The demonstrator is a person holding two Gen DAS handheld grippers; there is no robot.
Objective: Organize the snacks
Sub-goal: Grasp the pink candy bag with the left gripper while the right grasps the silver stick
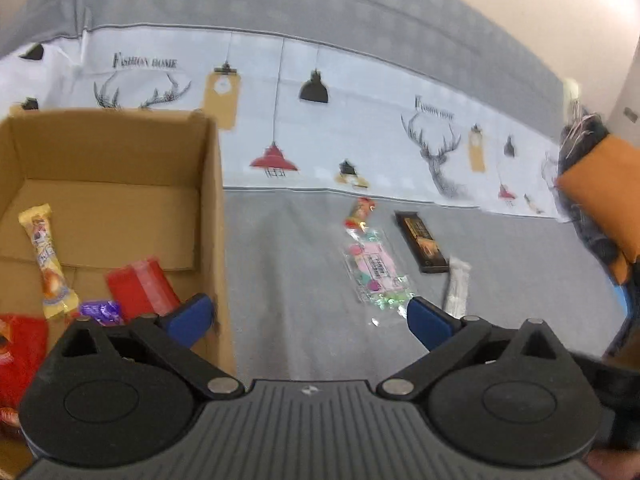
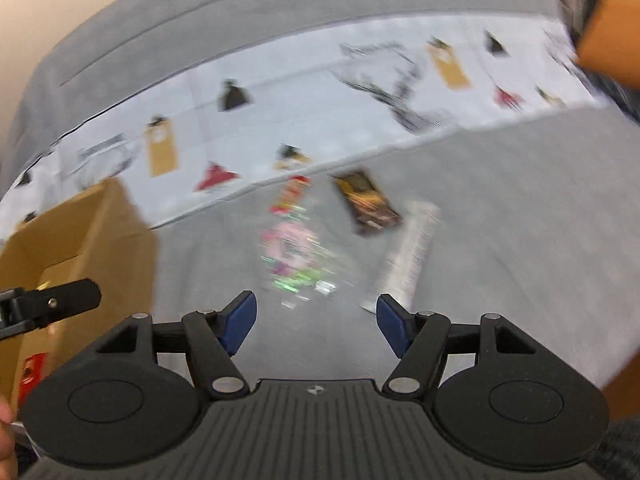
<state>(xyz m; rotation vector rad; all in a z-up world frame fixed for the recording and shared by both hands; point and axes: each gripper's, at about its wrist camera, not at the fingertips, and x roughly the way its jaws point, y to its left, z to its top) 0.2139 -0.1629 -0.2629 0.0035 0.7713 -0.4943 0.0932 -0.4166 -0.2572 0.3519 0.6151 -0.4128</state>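
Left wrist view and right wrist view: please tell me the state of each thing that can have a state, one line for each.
Cardboard box: open, snacks inside.
Yellow snack bar: lying in the box.
Red packet: lying in the box.
Clear candy bag: on the grey cover, outside the box.
Dark chocolate bar: outside the box.
White stick packet: outside the box.
Left gripper: open, empty.
Right gripper: open, empty.

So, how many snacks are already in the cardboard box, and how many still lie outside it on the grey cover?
In the cardboard box: 4 visible (yellow bar, red pack, purple candy, red bag)
On the cover: 4 (gummy pack, clear pink pack, dark bar, white stick)
Total: 8
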